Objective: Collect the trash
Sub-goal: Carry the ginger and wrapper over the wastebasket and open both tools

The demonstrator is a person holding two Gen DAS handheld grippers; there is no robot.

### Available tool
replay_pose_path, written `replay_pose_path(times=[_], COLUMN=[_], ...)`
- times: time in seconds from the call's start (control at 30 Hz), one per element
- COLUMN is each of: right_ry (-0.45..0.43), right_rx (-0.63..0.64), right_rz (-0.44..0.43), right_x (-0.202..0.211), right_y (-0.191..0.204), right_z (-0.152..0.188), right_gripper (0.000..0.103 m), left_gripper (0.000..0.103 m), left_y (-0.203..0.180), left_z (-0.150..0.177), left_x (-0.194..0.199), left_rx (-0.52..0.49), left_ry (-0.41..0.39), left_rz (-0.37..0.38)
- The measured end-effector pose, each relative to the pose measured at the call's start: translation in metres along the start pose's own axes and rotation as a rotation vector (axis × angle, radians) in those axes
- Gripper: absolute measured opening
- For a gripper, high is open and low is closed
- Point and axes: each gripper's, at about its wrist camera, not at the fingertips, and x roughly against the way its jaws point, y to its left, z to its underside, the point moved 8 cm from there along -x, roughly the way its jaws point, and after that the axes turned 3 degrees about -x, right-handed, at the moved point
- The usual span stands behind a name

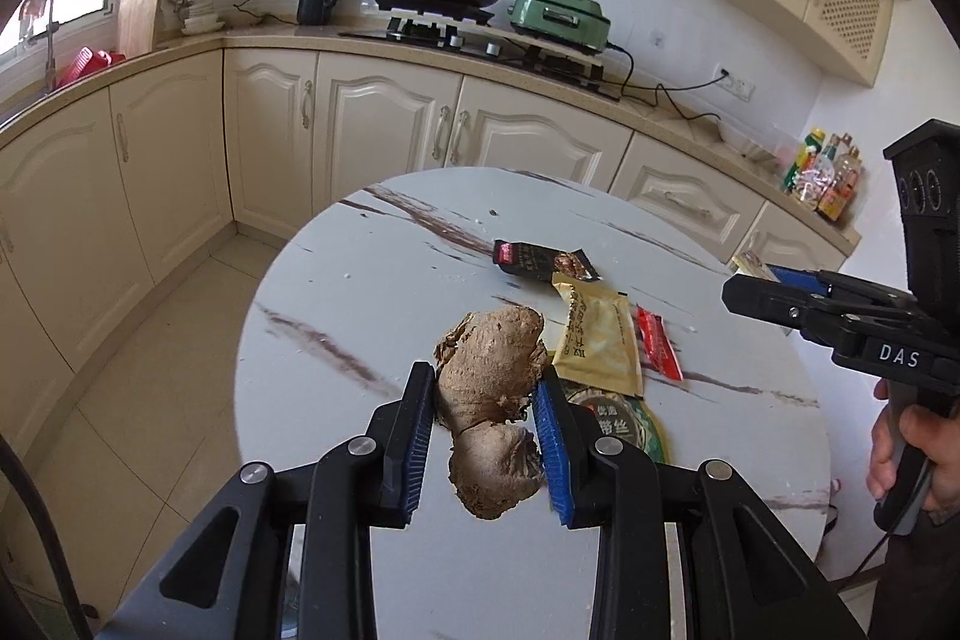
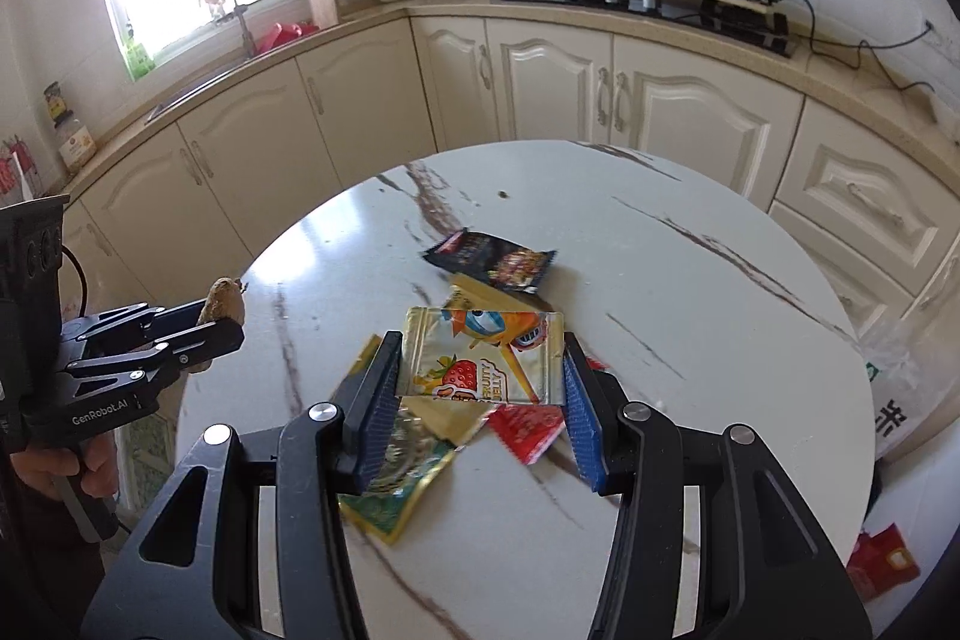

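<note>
above the round marble table, the left gripper clamps a brown ginger root; the right gripper grips a strawberry snack wrapper over the wrapper pile.

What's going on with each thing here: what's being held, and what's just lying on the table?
Left gripper: shut on the ginger root.
Ginger root: held off the table.
Right gripper: shut on the strawberry jelly wrapper.
Strawberry jelly wrapper: held flat between the pads.
Black wrapper: lying on the table.
Yellow sachet: lying on the table.
Red wrapper: lying on the table.
</note>
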Motion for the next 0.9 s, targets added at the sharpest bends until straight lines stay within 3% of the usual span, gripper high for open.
replay_pose_path(times=[0.3,0.53,0.73,0.9], right_ry=[-0.028,0.019,0.148,0.276], right_rx=[0.130,0.188,0.207,0.217], right_rz=[-0.192,-0.363,-0.399,-0.333], right_x=[0.001,-0.041,-0.123,-0.207], right_y=[0.177,0.310,0.374,0.379], right_z=[0.010,0.035,0.072,0.111], right_gripper=[0.047,0.047,0.047,0.047], left_gripper=[0.029,0.029,0.029,0.029], left_y=[0.076,0.155,0.208,0.240], left_z=[0.057,0.120,0.177,0.211], left_x=[0.116,0.187,0.194,0.155], left_rx=[0.076,0.167,0.254,0.304], left_ry=[-0.048,-0.028,0.062,0.174], left_rz=[-0.101,-0.245,-0.321,-0.322])
